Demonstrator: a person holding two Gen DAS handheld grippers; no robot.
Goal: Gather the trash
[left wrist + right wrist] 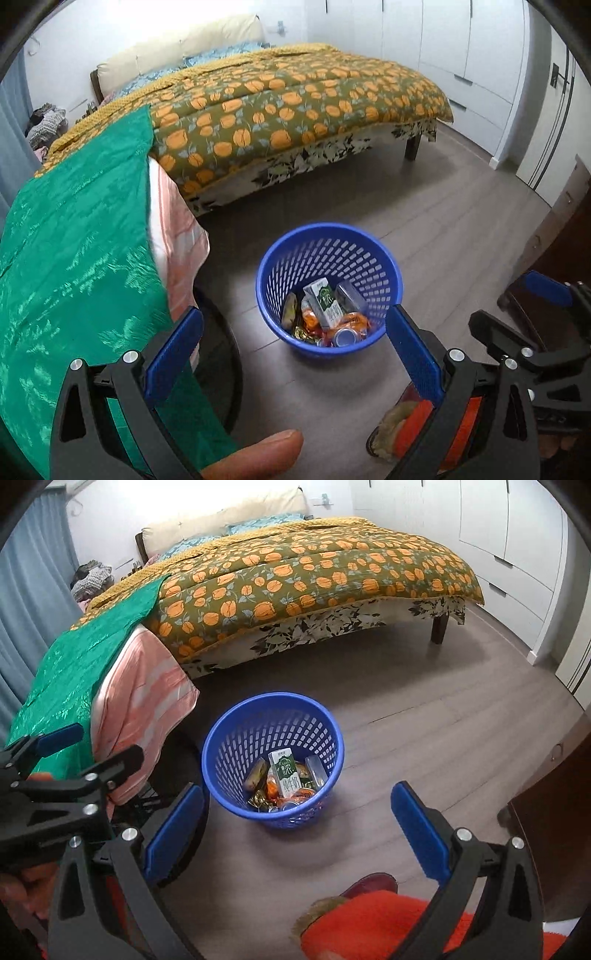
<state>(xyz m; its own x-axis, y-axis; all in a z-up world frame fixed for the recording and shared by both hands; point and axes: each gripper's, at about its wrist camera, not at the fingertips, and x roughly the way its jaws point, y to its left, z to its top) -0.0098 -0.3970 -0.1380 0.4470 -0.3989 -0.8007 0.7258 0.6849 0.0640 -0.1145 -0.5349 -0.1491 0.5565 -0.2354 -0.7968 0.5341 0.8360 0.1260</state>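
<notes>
A blue perforated waste basket (373,236) stands on the grey wood floor; it also shows in the right wrist view (221,738). Inside lie a green-and-white milk carton (325,301) (285,771), a can (343,335), a clear plastic box (351,295) and several snack wrappers (258,797). My left gripper (295,343) is open and empty, held above the floor just in front of the basket. My right gripper (297,819) is open and empty, also in front of the basket. Each gripper shows at the edge of the other's view.
A bed (288,107) with an orange-flowered quilt fills the back. A green cloth (74,258) over a pink striped cloth (147,686) hangs at the left. White wardrobes (517,535) line the right wall. Dark wooden furniture (546,812) stands at the right. An orange slipper (369,923) is below.
</notes>
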